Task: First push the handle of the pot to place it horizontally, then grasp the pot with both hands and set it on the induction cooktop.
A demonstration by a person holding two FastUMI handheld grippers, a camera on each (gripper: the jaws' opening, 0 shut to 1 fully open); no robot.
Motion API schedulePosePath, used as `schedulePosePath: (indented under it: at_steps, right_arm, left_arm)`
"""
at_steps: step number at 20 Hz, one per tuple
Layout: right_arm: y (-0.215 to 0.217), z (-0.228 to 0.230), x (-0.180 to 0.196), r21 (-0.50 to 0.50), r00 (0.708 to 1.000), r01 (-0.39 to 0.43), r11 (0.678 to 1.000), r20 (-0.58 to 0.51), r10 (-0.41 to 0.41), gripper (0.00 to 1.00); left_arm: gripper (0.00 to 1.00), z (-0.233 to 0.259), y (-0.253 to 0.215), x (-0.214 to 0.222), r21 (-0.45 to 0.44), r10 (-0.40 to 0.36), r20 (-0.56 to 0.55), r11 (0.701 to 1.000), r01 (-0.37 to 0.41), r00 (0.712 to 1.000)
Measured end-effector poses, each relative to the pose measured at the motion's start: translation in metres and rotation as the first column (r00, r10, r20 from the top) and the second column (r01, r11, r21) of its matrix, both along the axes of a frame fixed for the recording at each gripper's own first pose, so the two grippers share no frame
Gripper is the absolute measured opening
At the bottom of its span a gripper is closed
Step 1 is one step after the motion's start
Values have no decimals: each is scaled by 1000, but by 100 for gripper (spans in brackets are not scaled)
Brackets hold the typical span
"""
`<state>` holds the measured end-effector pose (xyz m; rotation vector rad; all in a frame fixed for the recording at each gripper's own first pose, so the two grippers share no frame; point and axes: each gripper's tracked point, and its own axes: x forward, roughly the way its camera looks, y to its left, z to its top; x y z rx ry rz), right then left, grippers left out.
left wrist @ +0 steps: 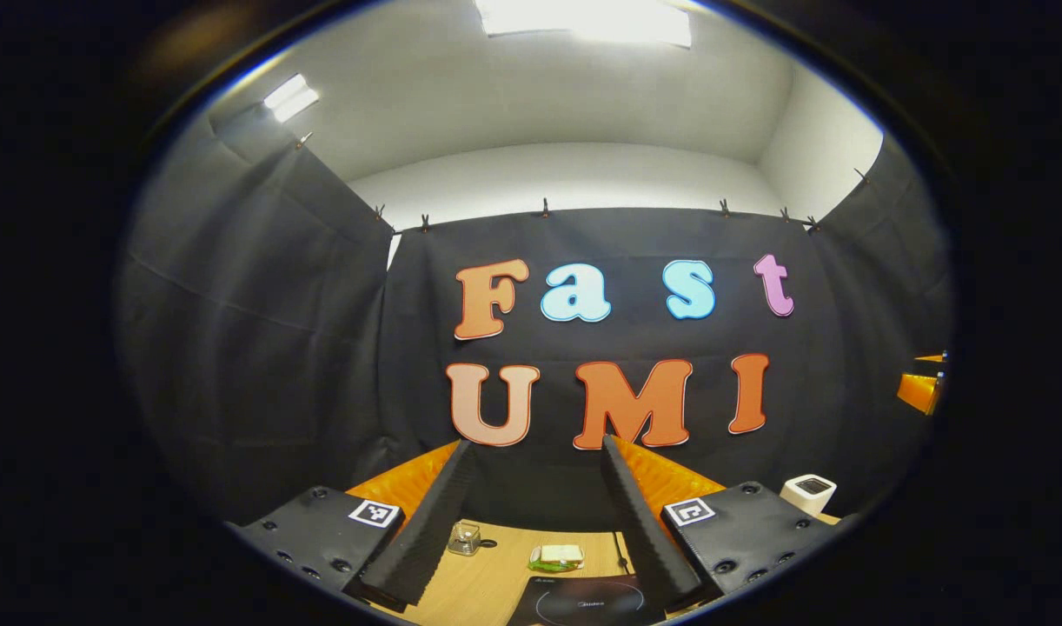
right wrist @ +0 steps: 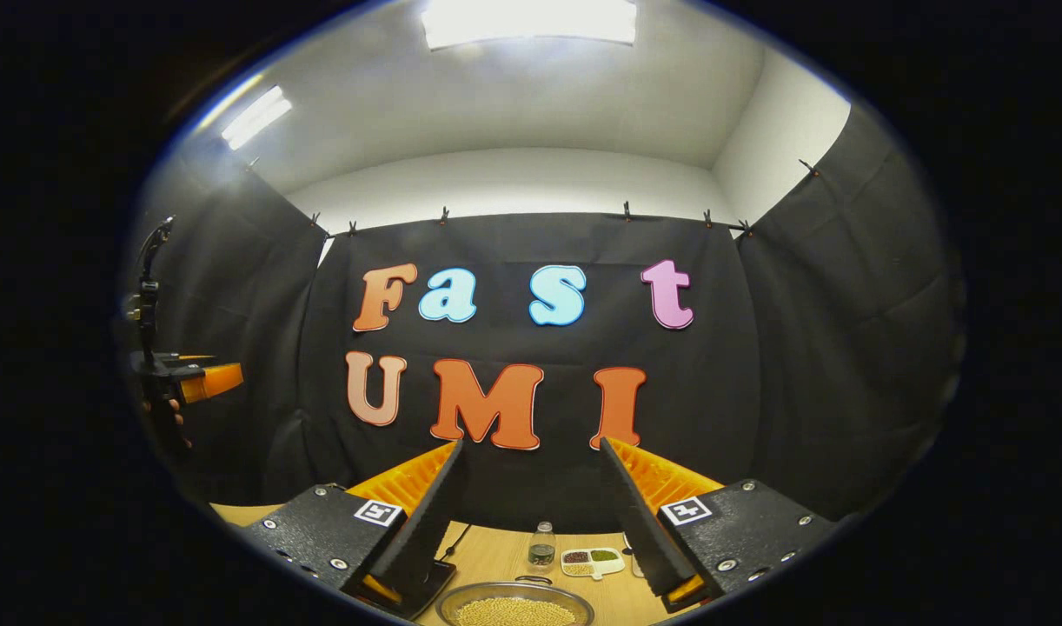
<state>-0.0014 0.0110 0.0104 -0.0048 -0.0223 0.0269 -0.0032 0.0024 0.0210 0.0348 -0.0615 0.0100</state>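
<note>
Evidently both grippers, left gripper (left wrist: 535, 513) and right gripper (right wrist: 531, 517), hover spread and empty; at six o'clock, the round metal grain-filled pot (right wrist: 514, 608) looks heavy, best gripped at opposite rims.

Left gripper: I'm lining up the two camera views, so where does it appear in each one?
Left gripper view: the left gripper is at bottom centre, its own two fingers spread apart, pointing toward the cloth wall.
Right gripper view: the left gripper is at the far left edge, about mid-height, held by a hand.
Shared landmark: the ceiling light panel, at top centre in both.
</note>
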Motion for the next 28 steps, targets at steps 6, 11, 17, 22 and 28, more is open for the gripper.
schedulePosePath:
  at_steps: [6,11,17,22,28]
  right_arm:
    - [9,-2,-1,4,1000,-22,1000,-13,22,93]
    - [17,-27,-1,4,997,-45,999,-65,45,93]
    - [16,-81,-7,-8,984,-69,998,-165,67,89]
    - [35,-148,-16,24,927,-195,980,-321,193,78]
    - [74,-247,-44,130,764,-299,945,-561,318,54]
  left_arm:
    - [96,9,4,-5,6,12,26,1000,-12,1000]
    - [96,5,6,-7,0,16,25,1000,-16,1000]
    - [96,-2,11,-5,-3,31,12,1000,-30,999]
    - [95,-6,7,-6,19,29,26,999,-29,999]
    - [96,-10,1,-11,25,23,36,999,-24,999]
